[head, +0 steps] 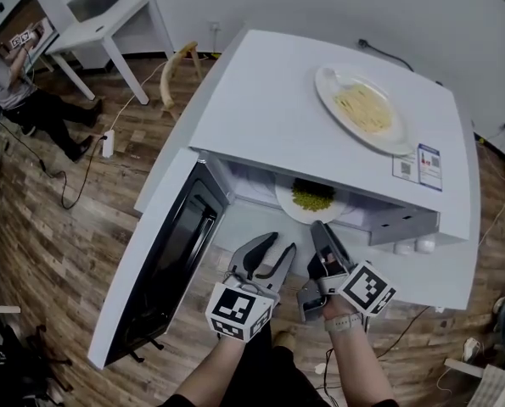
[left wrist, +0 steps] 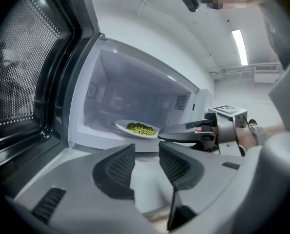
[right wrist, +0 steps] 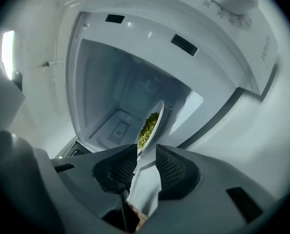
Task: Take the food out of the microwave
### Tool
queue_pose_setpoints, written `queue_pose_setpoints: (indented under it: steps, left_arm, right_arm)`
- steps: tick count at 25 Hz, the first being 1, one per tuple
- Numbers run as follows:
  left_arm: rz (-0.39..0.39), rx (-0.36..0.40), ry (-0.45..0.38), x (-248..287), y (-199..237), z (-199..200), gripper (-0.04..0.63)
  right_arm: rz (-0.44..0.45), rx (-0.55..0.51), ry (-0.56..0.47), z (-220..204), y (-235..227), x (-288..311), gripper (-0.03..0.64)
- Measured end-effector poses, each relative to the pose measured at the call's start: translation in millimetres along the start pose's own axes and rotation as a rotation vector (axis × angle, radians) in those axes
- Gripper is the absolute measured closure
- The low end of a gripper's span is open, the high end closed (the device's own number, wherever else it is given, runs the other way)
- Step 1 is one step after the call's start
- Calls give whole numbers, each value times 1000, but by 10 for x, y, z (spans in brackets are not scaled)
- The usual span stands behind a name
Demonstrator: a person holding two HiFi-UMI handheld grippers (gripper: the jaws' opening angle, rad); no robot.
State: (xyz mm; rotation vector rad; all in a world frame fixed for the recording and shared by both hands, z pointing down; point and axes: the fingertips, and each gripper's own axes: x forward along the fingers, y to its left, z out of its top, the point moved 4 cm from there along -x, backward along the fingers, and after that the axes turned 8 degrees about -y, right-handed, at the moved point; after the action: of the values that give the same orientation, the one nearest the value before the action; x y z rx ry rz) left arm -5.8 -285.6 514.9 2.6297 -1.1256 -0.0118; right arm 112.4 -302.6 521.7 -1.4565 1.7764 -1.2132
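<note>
A white plate of green peas [head: 311,198] [left wrist: 141,128] [right wrist: 148,126] lies inside the open white microwave [head: 269,108], near the front of its chamber. My left gripper [head: 279,244] [left wrist: 147,152] hangs in front of the opening, a little short of the plate, open and with nothing between its fingers. My right gripper [head: 322,229] [right wrist: 146,152] [left wrist: 180,133] is rolled onto its side at the plate's near rim. Its jaws stand open, with the rim right at their tips and no pad pressing on it.
The microwave door [head: 163,261] swings wide open to the left, beside my left gripper. A second plate with noodles [head: 367,108] rests on top of the microwave. At the far left a person [head: 14,83] sits by a white table [head: 99,24]; cables run over the wooden floor.
</note>
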Motion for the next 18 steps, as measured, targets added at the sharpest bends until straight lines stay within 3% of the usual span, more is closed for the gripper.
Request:
queue_pose_setpoints:
  steps: [3, 18]
  left_arm:
    - [11, -60, 4, 47, 65, 14, 439]
    - [-20, -412, -42, 211, 109, 8, 439]
  right_arm:
    - [1, 72, -17, 20, -18, 45, 511]
    - [74, 159, -11, -22, 56, -138, 557]
